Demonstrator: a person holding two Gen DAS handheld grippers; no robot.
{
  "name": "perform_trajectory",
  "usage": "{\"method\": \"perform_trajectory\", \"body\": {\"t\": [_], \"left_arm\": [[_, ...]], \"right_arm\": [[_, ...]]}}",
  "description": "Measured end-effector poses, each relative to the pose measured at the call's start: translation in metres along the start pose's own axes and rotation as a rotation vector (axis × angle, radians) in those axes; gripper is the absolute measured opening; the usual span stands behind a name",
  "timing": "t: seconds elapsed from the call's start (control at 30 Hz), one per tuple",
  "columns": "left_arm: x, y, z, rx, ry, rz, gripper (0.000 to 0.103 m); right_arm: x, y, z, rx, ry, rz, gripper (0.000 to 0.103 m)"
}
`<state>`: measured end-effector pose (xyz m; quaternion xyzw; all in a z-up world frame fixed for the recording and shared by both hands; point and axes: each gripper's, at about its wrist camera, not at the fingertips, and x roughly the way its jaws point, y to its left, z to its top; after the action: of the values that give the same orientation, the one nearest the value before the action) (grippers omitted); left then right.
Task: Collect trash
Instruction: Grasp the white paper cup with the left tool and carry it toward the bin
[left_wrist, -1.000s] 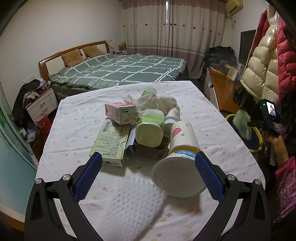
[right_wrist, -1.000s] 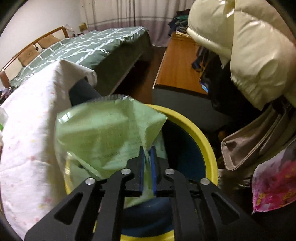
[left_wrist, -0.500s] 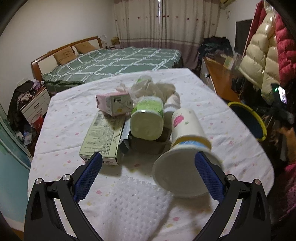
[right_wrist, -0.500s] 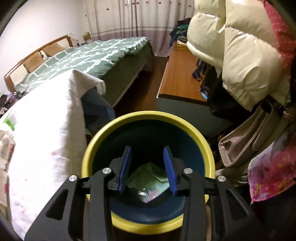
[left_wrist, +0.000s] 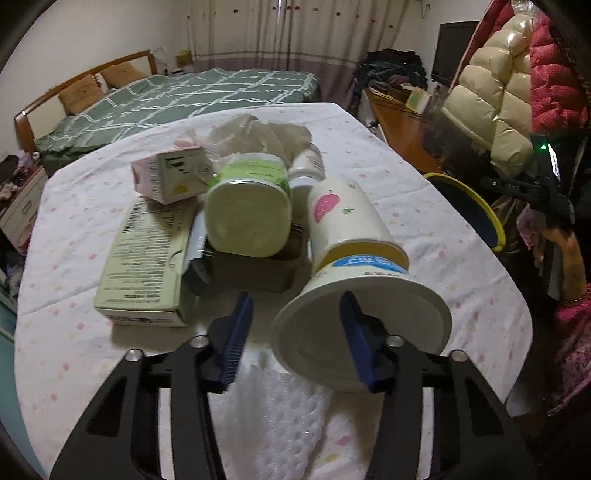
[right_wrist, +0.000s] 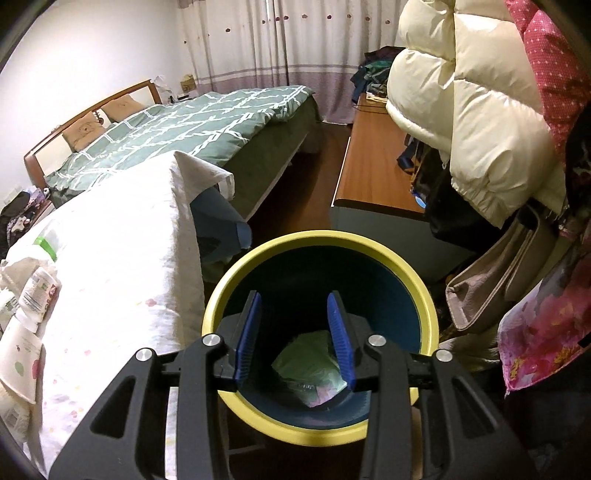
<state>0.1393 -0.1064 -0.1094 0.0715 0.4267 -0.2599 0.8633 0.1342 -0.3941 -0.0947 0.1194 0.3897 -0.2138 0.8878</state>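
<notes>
1. Left wrist view shows the left gripper (left_wrist: 295, 328) low over the near edge of the table (left_wrist: 461, 258), its fingers (left_wrist: 236, 332) closing with nothing yet pressed between them.
2. Its right finger lies across the wide round base of a tipped paper cup (left_wrist: 354, 266); the left finger stands over bare cloth beside the cup, with a white bubbly sheet (left_wrist: 280, 417) just below.
3. The cup looks light and thin-walled, easy to crush, so a gentle hold across its narrower body would probably suit better than the broad base.
4. Behind it, towards the table's middle, lie a green-labelled tub (left_wrist: 247, 210), a pink carton (left_wrist: 170, 177), a flat pale box (left_wrist: 147, 258) and crumpled paper (left_wrist: 258, 129); all seem light, and the boxes stiff enough to pinch by an edge.
5. Right wrist view gives what the other barely shows: the inside of the yellow-rimmed bin (right_wrist: 399, 266) off the table's right edge, with a green packet (right_wrist: 314, 362) lying at its bottom.
6. The right gripper (right_wrist: 293, 343) hangs over that bin, fingers partly apart and holding nothing.
</notes>
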Motion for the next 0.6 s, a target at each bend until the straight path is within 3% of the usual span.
{"method": "perform_trajectory", "body": {"t": [0.13, 0.33, 0.6], "left_arm": [[-0.006, -0.007, 0.0, 0.011, -0.012, -0.039, 0.011], [-0.025, -0.02, 0.001, 0.035, -0.033, -0.032, 0.006], [-0.063, -0.045, 0.022, 0.056, -0.123, -0.017, 0.006]], "right_arm": [[-0.003, 0.002, -0.003, -0.001, -0.001, 0.01, 0.036], [-0.019, 0.006, -0.008, -0.002, -0.032, 0.027, 0.036], [-0.047, -0.004, -0.028, 0.021, -0.074, 0.035, 0.036]]}}
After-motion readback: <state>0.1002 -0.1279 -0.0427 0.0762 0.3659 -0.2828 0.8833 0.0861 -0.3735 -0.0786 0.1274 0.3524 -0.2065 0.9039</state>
